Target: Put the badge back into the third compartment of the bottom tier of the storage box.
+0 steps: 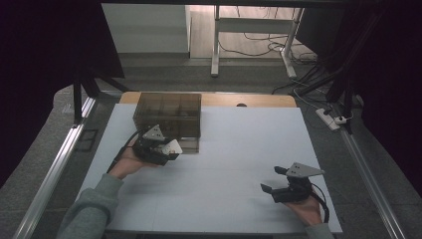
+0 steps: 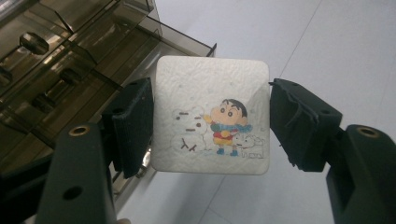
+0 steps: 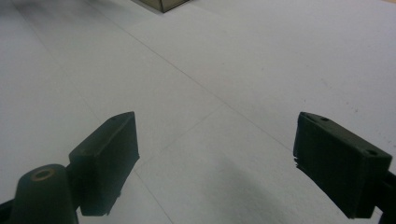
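Note:
My left gripper (image 2: 211, 123) is shut on a white square tissue pack (image 2: 212, 116) printed with a cartoon boy and a snowman; both pads press its sides. In the high view the left gripper (image 1: 166, 149) holds the white tissue pack (image 1: 171, 147) just in front of a smoky transparent organiser box (image 1: 168, 117) with several compartments. The box's dividers (image 2: 70, 70) fill the left of the left gripper view. My right gripper (image 1: 274, 180) rests near the table's front right, jaws wide apart with nothing between them; its pads (image 3: 109, 158) hover over bare white table.
The white tabletop (image 1: 239, 149) stretches between the two grippers. A wooden strip (image 1: 249, 99) runs along the table's far edge. Metal rails (image 1: 54, 169) flank the table. Cables and a power strip (image 1: 331, 119) lie on the floor at the back right.

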Tool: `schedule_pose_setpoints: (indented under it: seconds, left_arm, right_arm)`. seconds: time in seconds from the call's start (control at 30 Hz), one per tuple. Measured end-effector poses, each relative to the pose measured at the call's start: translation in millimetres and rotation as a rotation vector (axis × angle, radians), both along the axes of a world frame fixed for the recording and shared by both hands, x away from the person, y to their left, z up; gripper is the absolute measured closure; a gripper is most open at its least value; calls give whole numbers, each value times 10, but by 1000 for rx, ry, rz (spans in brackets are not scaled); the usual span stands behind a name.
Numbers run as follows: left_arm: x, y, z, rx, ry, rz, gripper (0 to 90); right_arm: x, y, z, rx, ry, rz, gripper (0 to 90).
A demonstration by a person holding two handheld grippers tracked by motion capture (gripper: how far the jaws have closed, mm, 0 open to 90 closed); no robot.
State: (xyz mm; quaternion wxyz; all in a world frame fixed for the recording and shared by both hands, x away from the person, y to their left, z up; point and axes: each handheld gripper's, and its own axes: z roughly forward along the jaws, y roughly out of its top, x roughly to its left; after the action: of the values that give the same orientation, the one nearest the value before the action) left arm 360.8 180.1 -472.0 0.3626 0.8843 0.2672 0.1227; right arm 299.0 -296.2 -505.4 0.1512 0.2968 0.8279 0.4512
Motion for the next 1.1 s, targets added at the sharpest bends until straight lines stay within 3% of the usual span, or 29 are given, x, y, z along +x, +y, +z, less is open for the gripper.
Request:
schedule_pose_setpoints:
  seconds: [0.3, 0.63, 1.1]
  left_arm:
    - [108, -162, 82, 19, -15, -55, 327]
    - [290, -224, 92, 32, 9, -71, 327]
    - [565, -301, -75, 64, 55, -91, 327]
  right_arm:
    - [0, -2, 3, -3, -3, 0, 142]
    - [5, 4, -4, 0, -2, 2, 143]
    - [13, 7, -14, -3, 7, 4, 143]
